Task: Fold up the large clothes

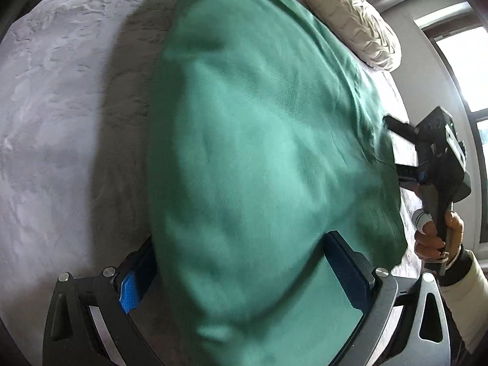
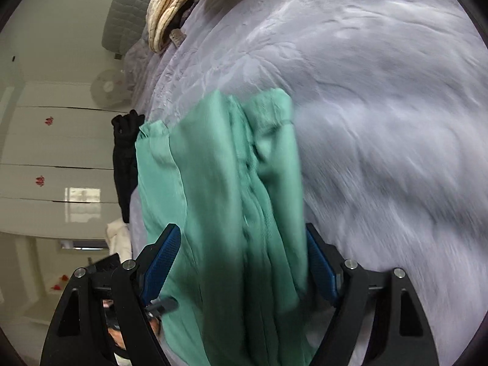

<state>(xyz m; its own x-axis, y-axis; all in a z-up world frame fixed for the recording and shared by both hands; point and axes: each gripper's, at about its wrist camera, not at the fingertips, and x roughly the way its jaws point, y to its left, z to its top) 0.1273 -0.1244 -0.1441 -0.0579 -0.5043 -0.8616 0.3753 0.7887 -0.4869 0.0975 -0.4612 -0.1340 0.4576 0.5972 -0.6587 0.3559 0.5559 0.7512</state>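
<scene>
Large green knit garment (image 1: 259, 152) lies lengthwise on the pale grey plush bed cover (image 1: 61, 122), its near end bunched up between both grippers; far end reaches toward the cream quilted pillow (image 1: 347, 18) at the head of the bed

Left gripper (image 1: 241, 277): jaws stand wide, blue pads either side of a thick mound of green cloth. Fabric fills the gap, but whether the pads press on it cannot be told from the left wrist view

Right gripper (image 2: 241, 265): jaws near their widest, with several gathered folds of the garment hanging between the blue pads (image 2: 161, 262). Left pad appears clear of the cloth; right pad sits at the fabric's edge, so a firm hold looks unlikely. In the left wrist view this gripper shows at the garment's right edge, held in the person's hand (image 1: 436, 235)

Step in hand, as judged: laying the folded end down and letting it go. To do it well
- lower both ends level, so the fold edge lands straight
- keep the layers stacked, not fanned
- draw the jaws back along the cloth without dragging it
- smooth the ridged folds visible in the right wrist view before the next fold

Black cloth (image 2: 125, 158) hangs beyond the bed edge, untouched
</scene>
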